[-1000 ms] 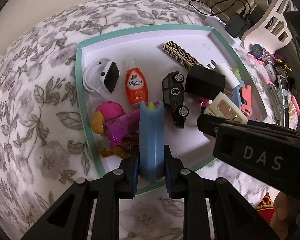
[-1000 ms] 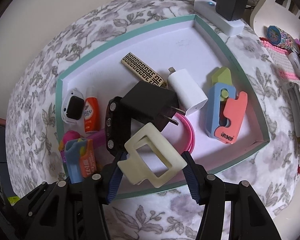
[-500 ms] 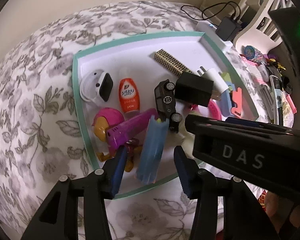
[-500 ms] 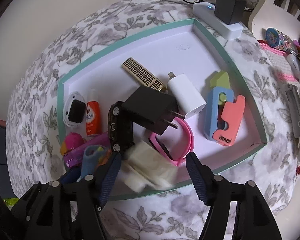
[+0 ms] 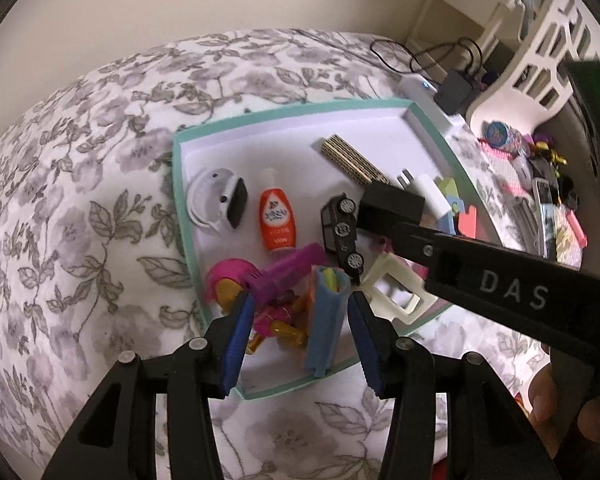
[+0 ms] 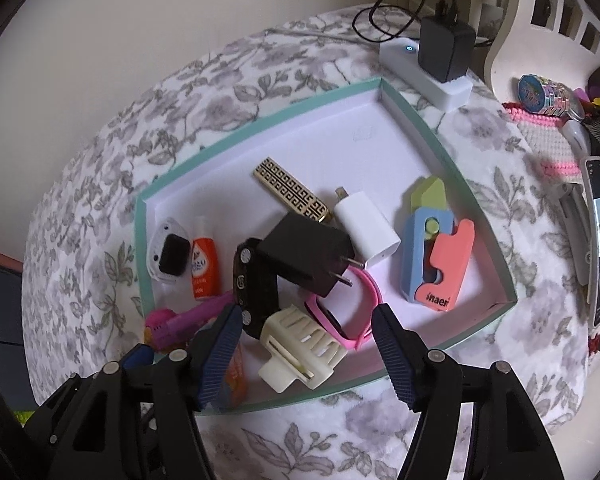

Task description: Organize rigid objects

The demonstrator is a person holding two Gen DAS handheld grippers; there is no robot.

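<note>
Sorting nearly underway | left gripper (image 5: 296, 330) jaws released, blue case (image 5: 326, 320) lying in teal tray (image 5: 182, 216) | right gripper (image 6: 308, 354) jaws released above cream hair claw (image 6: 300, 350) at tray's near rim | clutter right of tray remains

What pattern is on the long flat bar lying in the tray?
The bar has a gold and black Greek-key pattern, clearest in the right wrist view.

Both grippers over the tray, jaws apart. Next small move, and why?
Probably lift both clear and go for another item. The left gripper is open, the blue case lying loose in the green-rimmed tray. The right gripper is open too, with the cream clip resting by the pink band.
</note>
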